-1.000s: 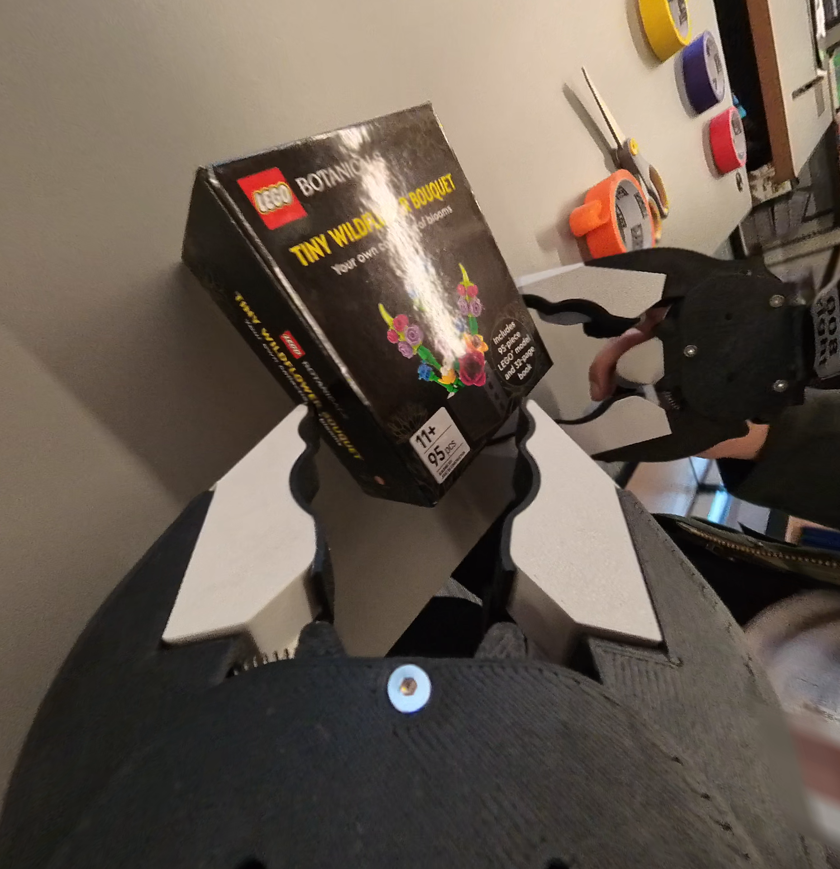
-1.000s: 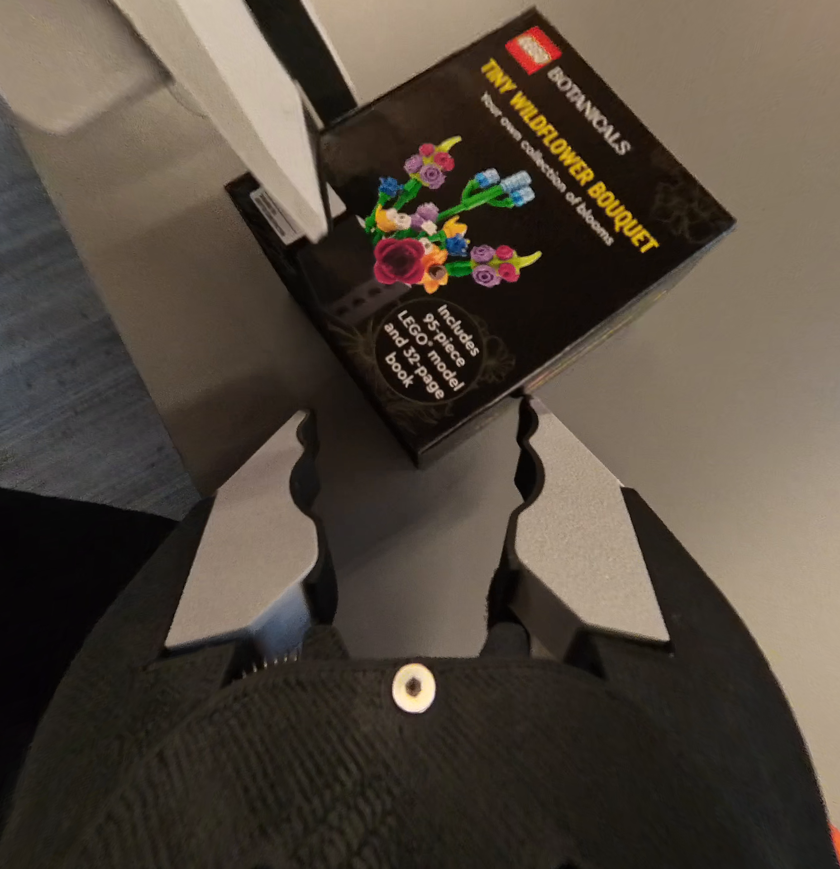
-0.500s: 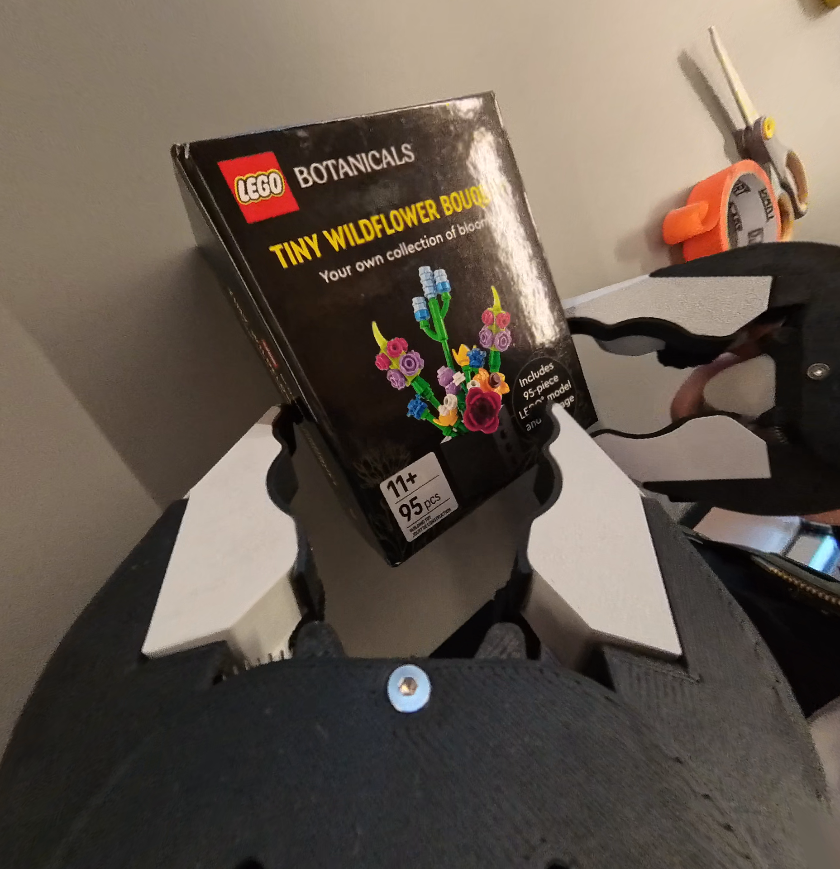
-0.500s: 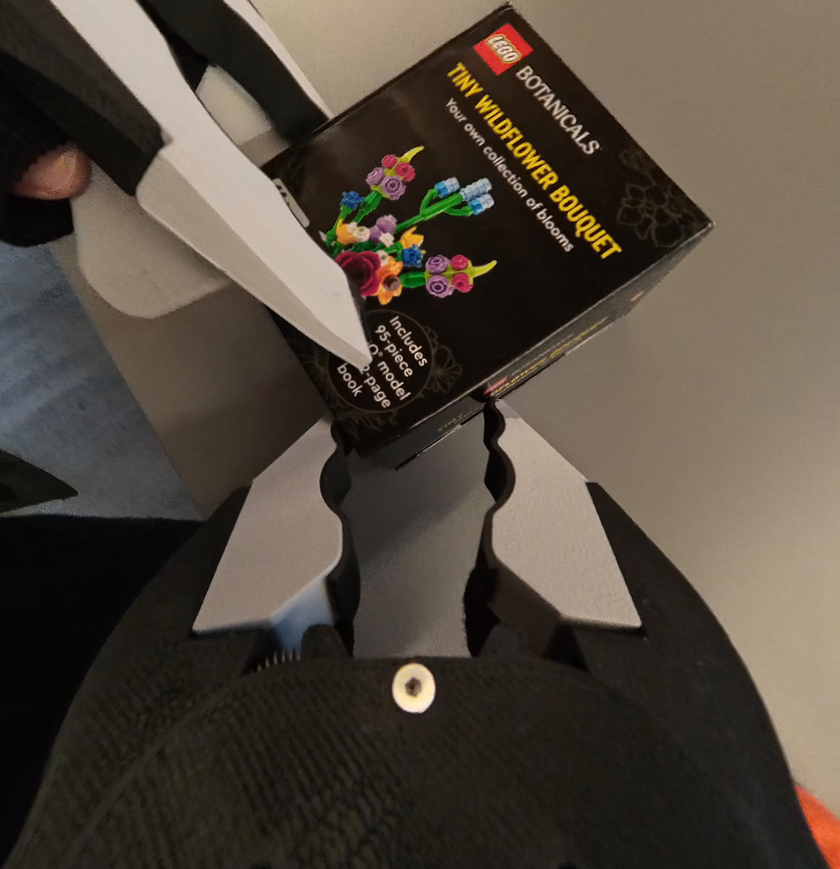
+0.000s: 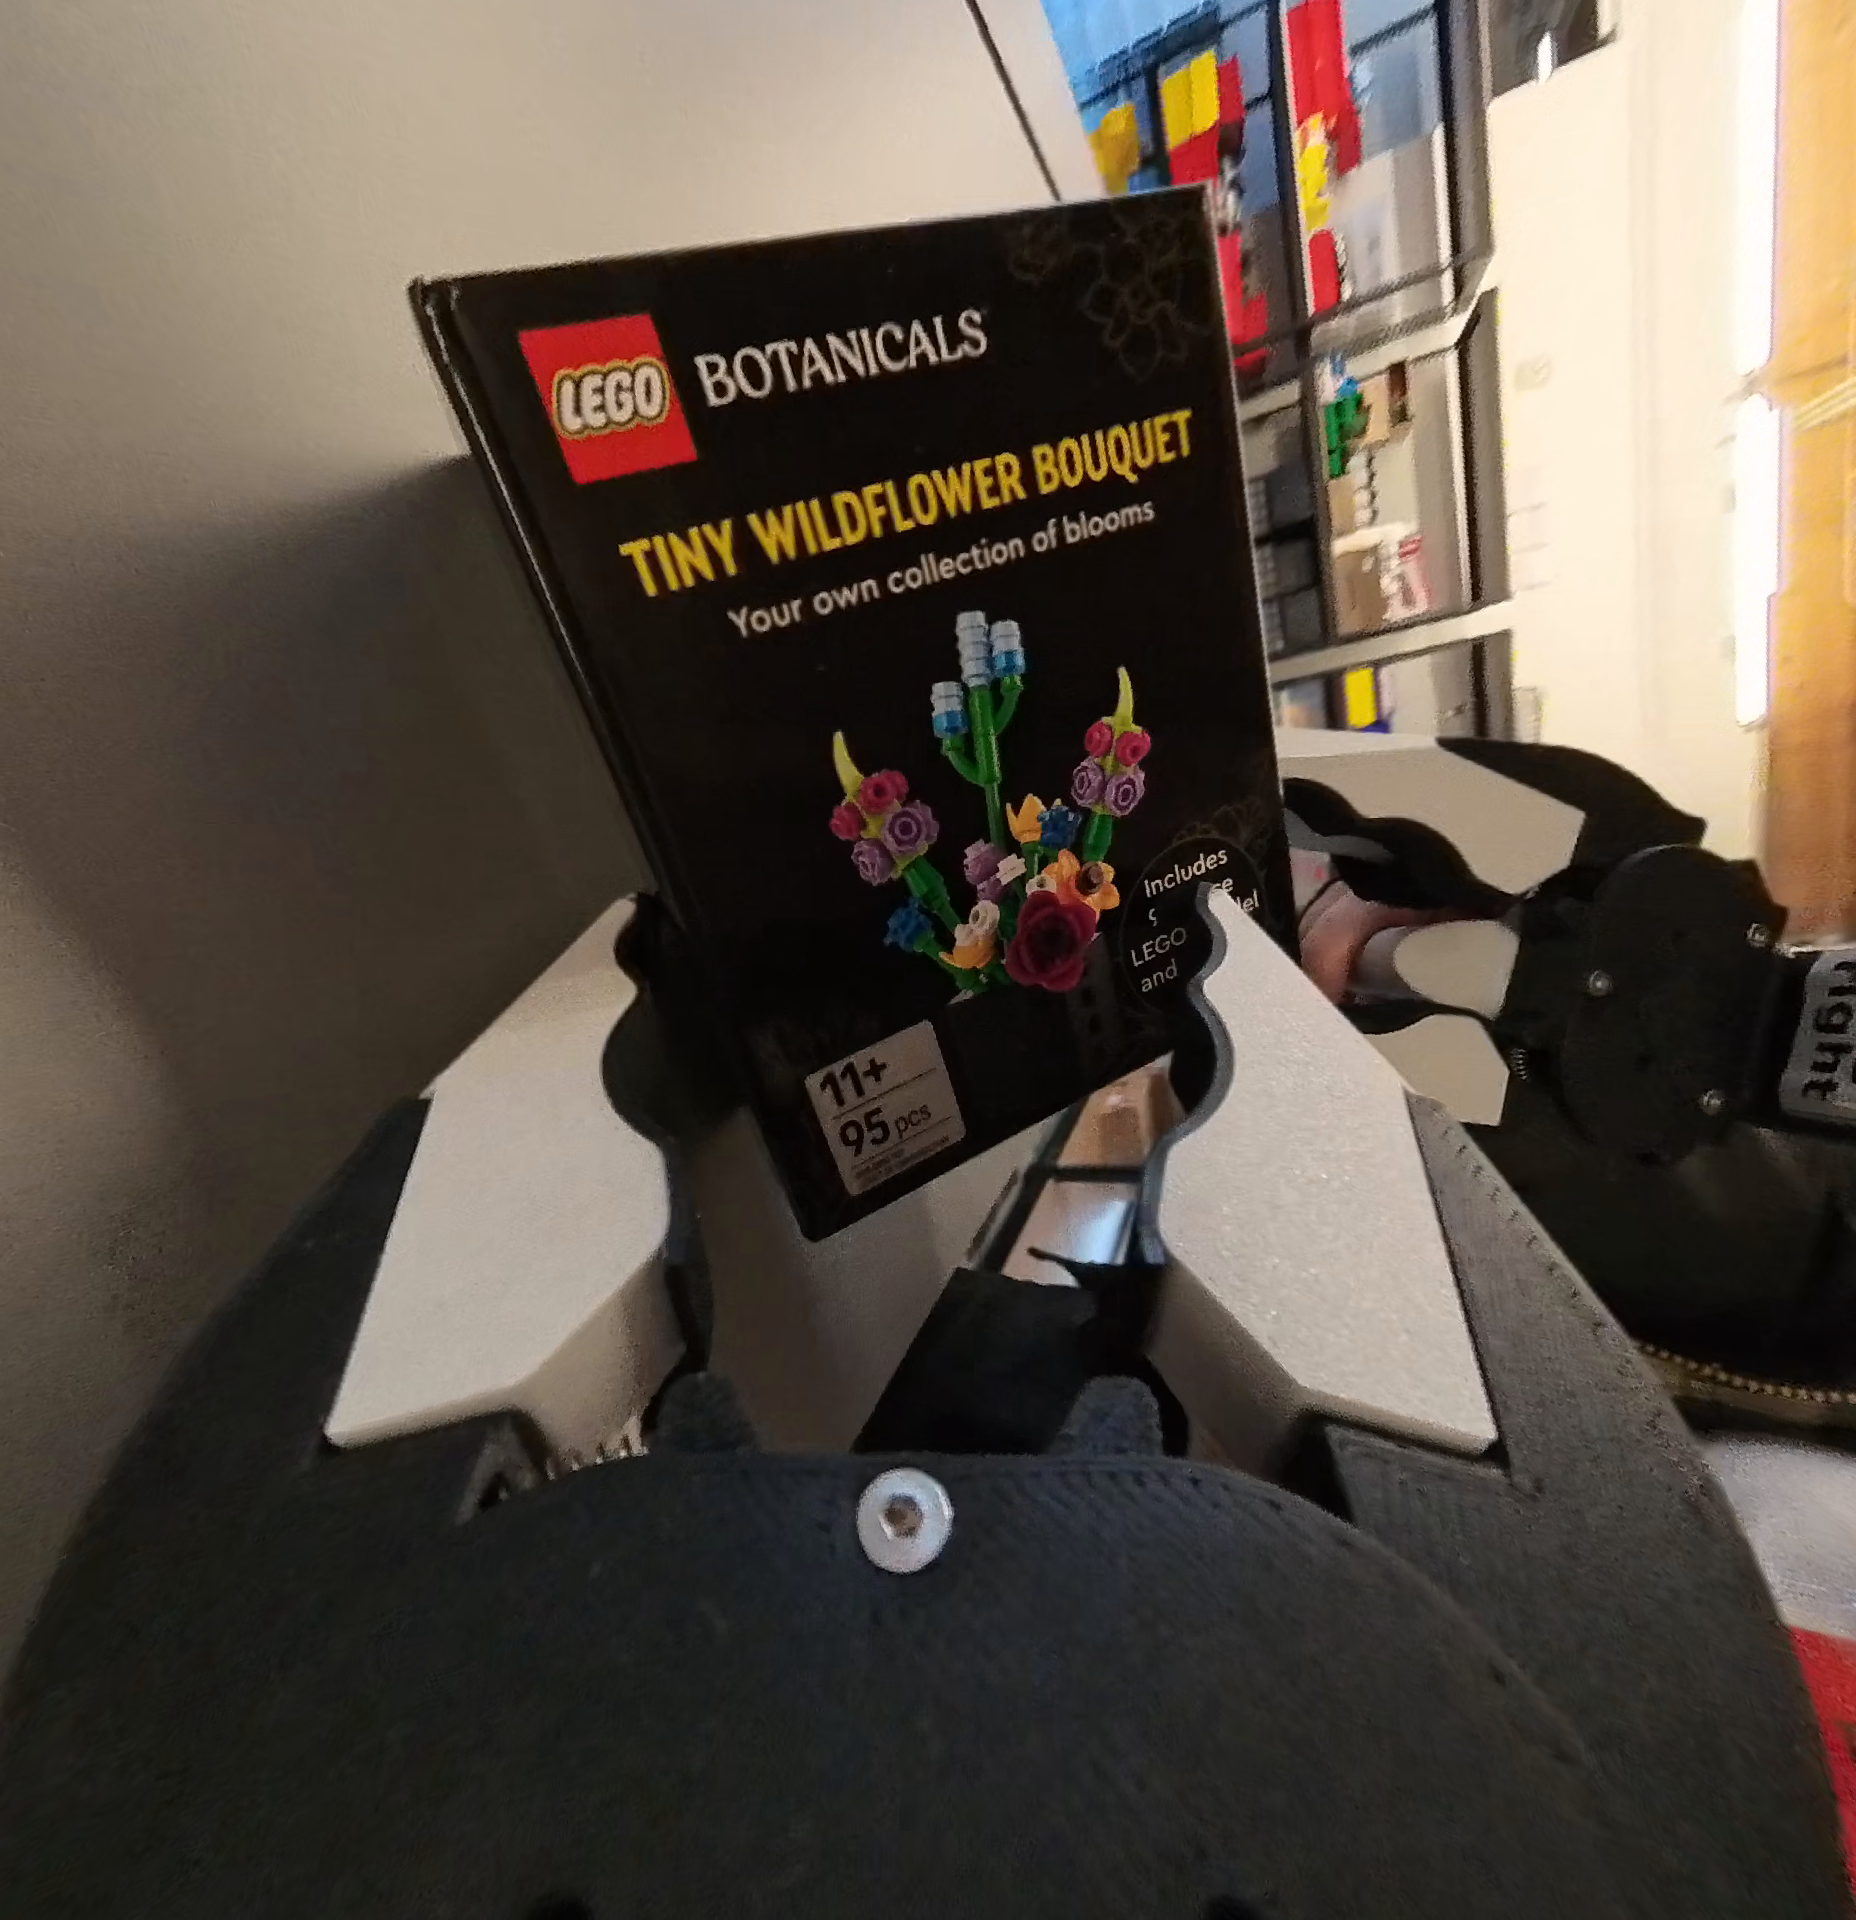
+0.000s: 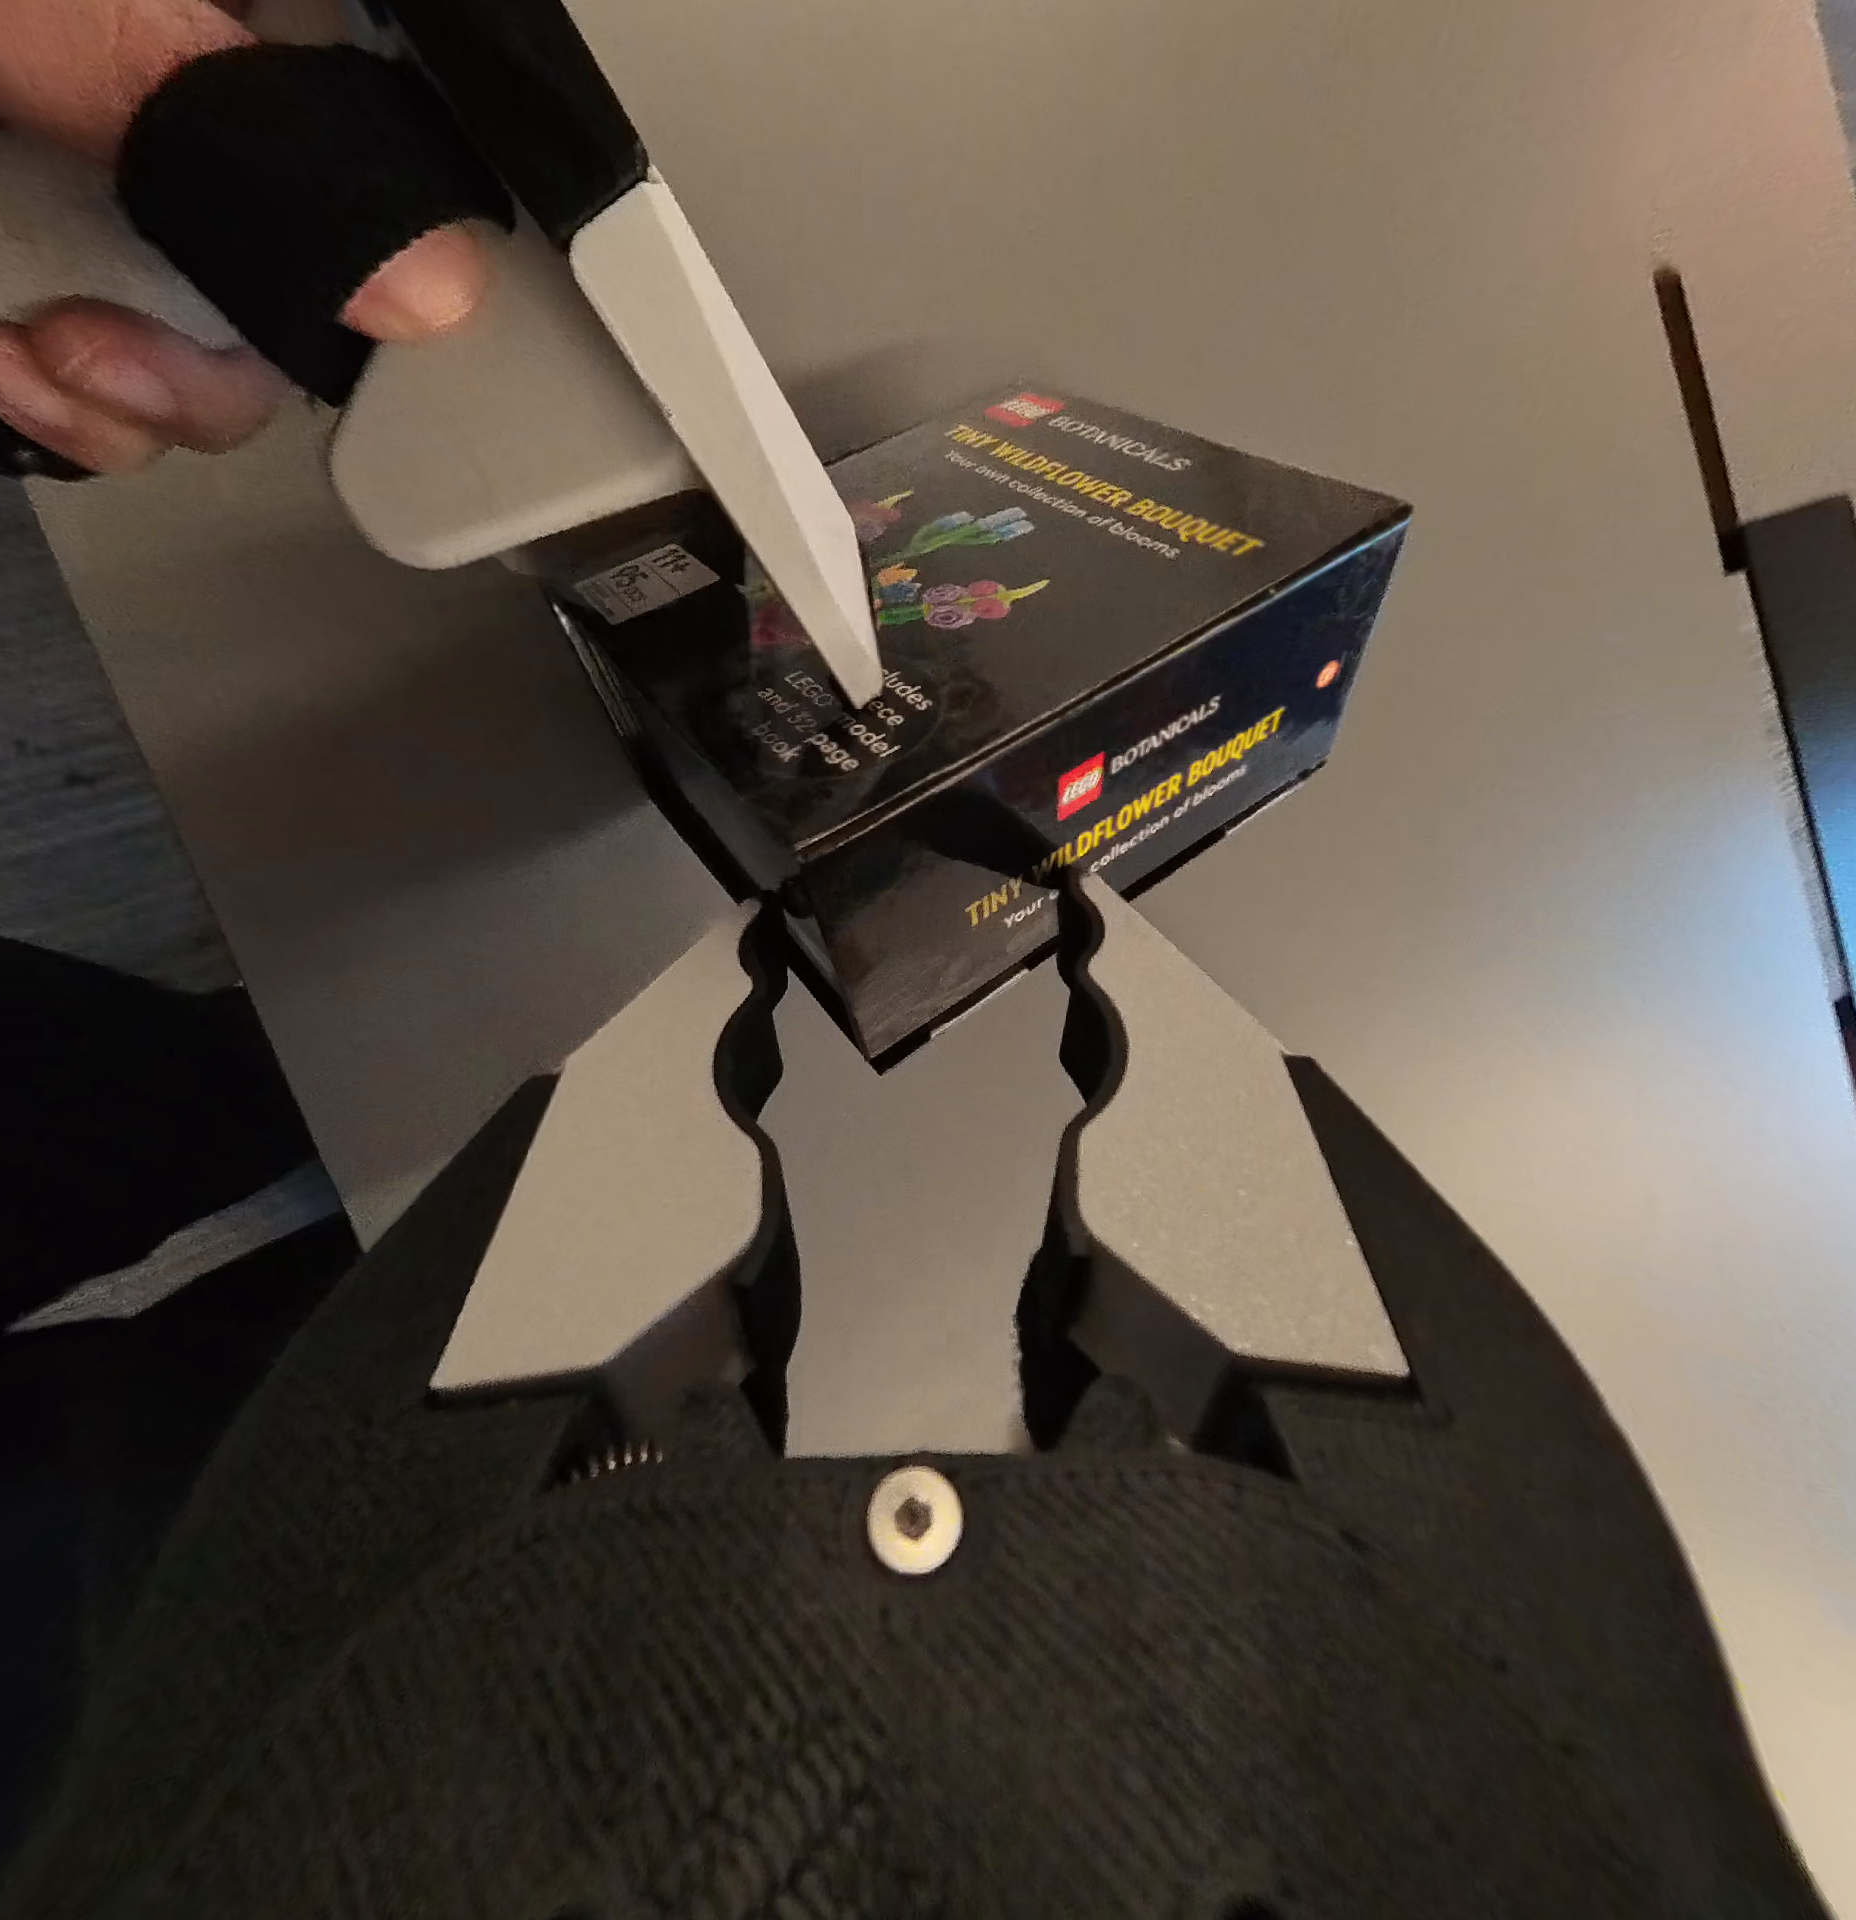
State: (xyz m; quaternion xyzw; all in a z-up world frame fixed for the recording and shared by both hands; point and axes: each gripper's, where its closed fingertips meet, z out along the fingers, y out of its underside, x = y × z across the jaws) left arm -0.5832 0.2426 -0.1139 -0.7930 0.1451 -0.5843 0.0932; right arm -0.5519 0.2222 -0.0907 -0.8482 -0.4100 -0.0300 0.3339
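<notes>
A plain beige tabletop (image 5: 228, 260) fills the left of the left wrist view, shadowed toward the middle. Far right, blurred metal shelving (image 5: 1371, 416) holds red, yellow and blue items beside a pale wooden panel (image 5: 1828, 520). In the right wrist view, grey carpet floor (image 6: 62, 727) shows at the left edge.

A pale grey surface (image 5: 228, 312) fills the background. Beyond its far edge stand blurred metal shelves (image 5: 1391, 468) of coloured boxes; right of the shelves, a wooden panel (image 5: 1828, 416).
</notes>
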